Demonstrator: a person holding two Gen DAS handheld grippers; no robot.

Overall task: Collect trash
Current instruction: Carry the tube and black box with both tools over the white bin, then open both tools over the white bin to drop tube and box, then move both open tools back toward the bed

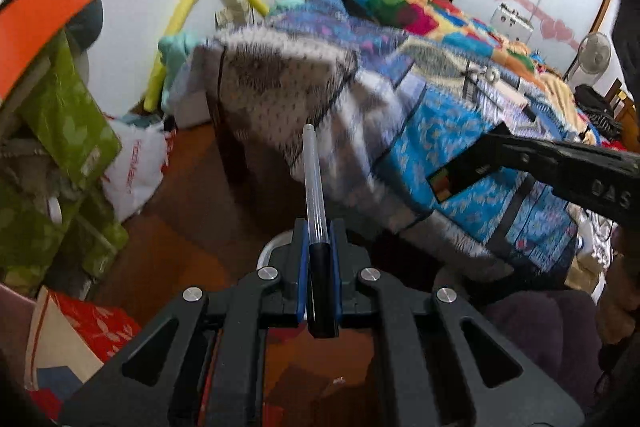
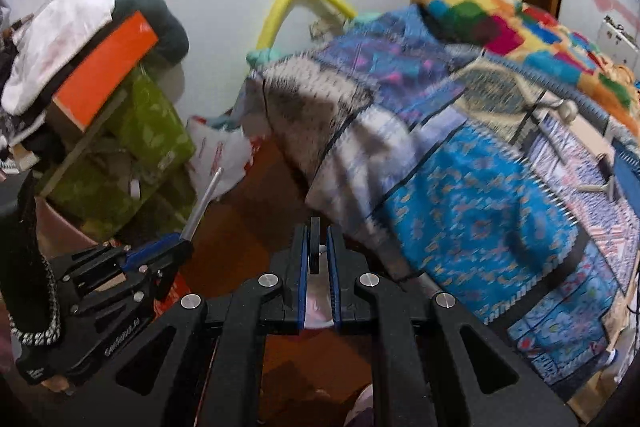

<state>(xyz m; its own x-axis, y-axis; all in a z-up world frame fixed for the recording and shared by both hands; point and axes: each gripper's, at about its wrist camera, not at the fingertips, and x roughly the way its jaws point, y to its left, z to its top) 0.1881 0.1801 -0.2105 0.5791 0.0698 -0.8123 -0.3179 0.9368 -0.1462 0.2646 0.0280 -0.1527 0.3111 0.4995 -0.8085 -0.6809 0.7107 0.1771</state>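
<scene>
My left gripper (image 1: 319, 227) is shut on a pen (image 1: 312, 167) with a clear barrel and a black cap; the barrel sticks forward over the brown floor. In the right wrist view the left gripper (image 2: 182, 243) sits low on the left, the pen (image 2: 206, 195) slanting up from it. My right gripper (image 2: 316, 231) is shut on a thin black piece (image 2: 315, 251) that stands up between the blue pads; I cannot tell what it is. Something pale shows lower between the pads. The right gripper (image 1: 464, 167) reaches in from the right in the left wrist view.
A bed with a patchwork quilt (image 2: 460, 187) fills the right side. On the left a stack of green boxes (image 2: 148, 139) carries an orange box (image 2: 108, 67). A white plastic bag (image 1: 136, 167) lies on the wooden floor (image 1: 192, 227). A red paper bag (image 1: 80, 331) is at lower left.
</scene>
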